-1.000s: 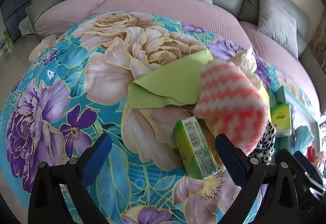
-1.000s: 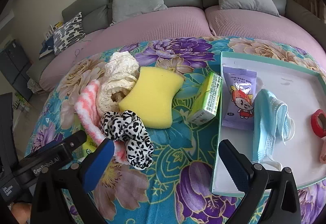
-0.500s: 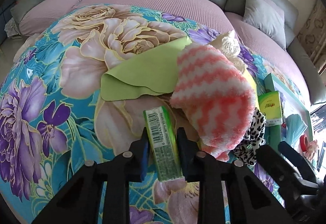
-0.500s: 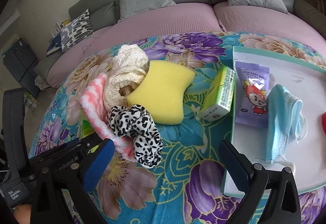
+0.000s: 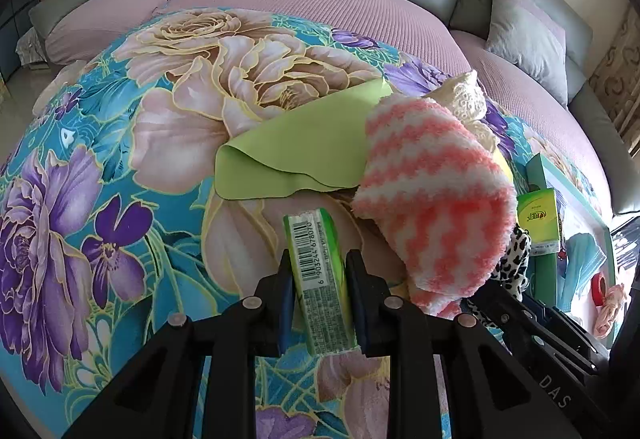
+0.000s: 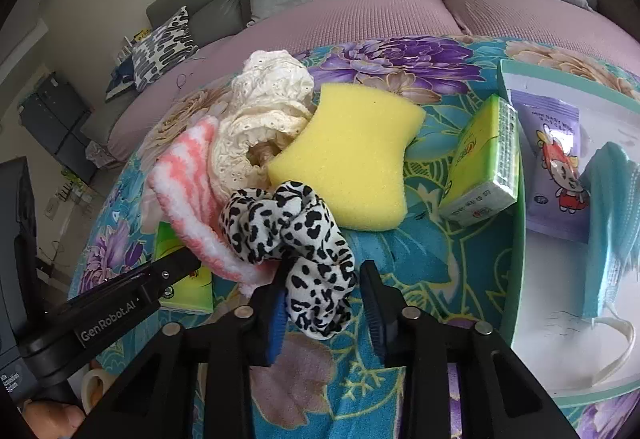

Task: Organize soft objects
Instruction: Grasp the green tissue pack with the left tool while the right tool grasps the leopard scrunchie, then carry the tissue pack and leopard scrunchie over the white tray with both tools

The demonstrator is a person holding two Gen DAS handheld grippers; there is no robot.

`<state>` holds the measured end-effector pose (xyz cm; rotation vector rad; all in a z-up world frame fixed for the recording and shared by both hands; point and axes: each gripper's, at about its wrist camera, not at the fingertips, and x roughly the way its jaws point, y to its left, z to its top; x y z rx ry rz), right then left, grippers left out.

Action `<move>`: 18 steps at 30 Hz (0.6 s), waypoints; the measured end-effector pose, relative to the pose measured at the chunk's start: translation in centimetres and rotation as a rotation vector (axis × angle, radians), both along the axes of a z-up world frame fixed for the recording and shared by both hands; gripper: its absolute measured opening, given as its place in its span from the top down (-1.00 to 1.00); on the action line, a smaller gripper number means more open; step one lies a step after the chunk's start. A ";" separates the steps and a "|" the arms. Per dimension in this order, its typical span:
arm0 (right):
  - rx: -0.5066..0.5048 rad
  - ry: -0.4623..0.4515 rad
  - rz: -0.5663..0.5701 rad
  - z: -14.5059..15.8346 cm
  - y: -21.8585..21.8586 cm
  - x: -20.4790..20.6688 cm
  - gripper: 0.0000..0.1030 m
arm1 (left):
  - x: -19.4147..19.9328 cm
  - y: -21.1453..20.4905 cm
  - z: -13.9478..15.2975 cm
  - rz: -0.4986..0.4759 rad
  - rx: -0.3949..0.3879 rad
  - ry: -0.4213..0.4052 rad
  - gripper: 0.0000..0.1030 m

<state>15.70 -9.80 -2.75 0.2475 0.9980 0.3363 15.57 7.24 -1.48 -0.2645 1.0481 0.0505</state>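
Yellow sponge (image 6: 352, 163); leopard-print scrunchie (image 6: 296, 239)
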 end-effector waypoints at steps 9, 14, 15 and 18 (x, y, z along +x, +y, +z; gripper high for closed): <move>0.044 -0.028 0.019 1.0 -0.1 -0.4 0.61 | -0.2 0.3 0.3 0.024 0.010 -0.017 0.50; 0.074 -0.064 0.024 2.6 -0.6 -1.1 0.61 | -0.8 1.2 1.3 0.065 0.018 -0.063 0.51; 0.082 -0.077 0.023 3.1 -0.8 -1.3 0.61 | -0.9 1.4 1.8 0.074 0.021 -0.079 0.51; 0.093 -0.123 0.016 4.6 -1.4 -2.1 0.61 | -1.4 1.8 3.2 0.092 0.035 -0.122 0.51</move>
